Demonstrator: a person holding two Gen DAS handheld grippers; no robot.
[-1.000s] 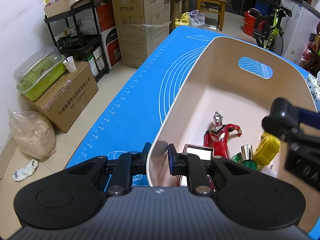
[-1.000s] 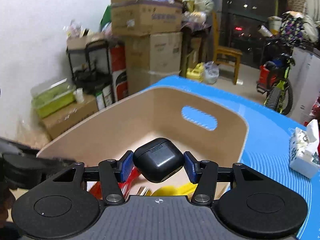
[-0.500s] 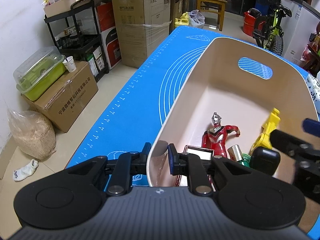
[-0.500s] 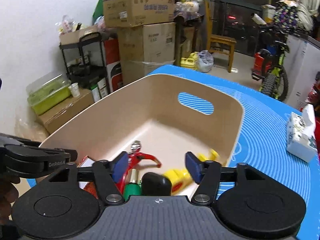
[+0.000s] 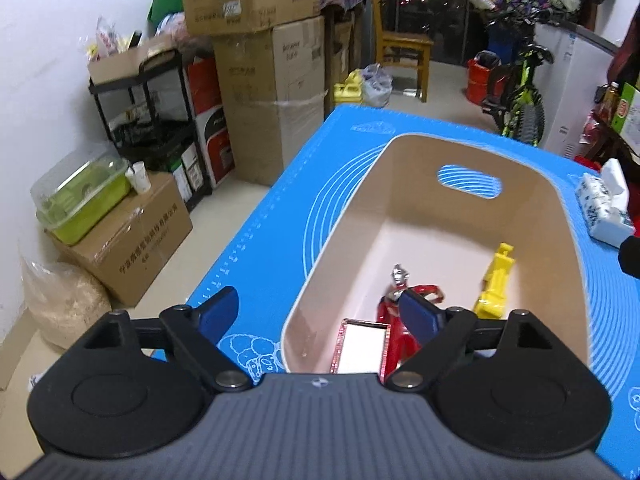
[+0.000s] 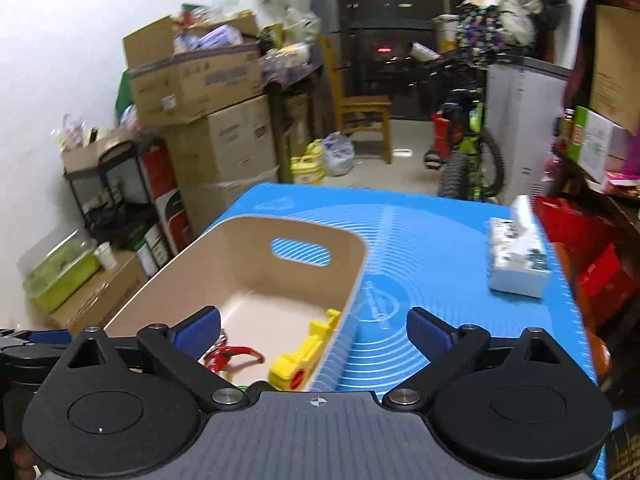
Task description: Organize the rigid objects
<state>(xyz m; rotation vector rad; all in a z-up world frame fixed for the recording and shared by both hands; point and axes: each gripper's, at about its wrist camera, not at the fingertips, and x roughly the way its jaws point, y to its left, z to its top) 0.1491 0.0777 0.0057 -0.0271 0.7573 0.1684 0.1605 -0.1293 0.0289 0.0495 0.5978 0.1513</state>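
A beige bin (image 5: 340,240) with a handle slot stands on the blue mat (image 5: 272,232). Inside lie a red hero figure (image 5: 396,300), a yellow toy (image 5: 496,284) and a small framed mirror (image 5: 360,348). My left gripper (image 5: 320,312) is open and empty, its jaws spread either side of the bin's near left wall. My right gripper (image 6: 314,330) is open and empty above the bin's (image 6: 352,280) near right rim; the figure (image 6: 228,356) and yellow toy (image 6: 304,356) show below it. The black earbud case is hidden.
A tissue pack (image 6: 516,260) lies on the mat (image 6: 432,248) to the right of the bin; it also shows in the left wrist view (image 5: 604,208). Cardboard boxes (image 5: 272,100), a black shelf, a chair and a bicycle (image 5: 520,92) stand beyond the table.
My right gripper opened and dropped the black earbud case into the bin, then pulled back and right. My left gripper let go of the bin's wall, opened and rose.
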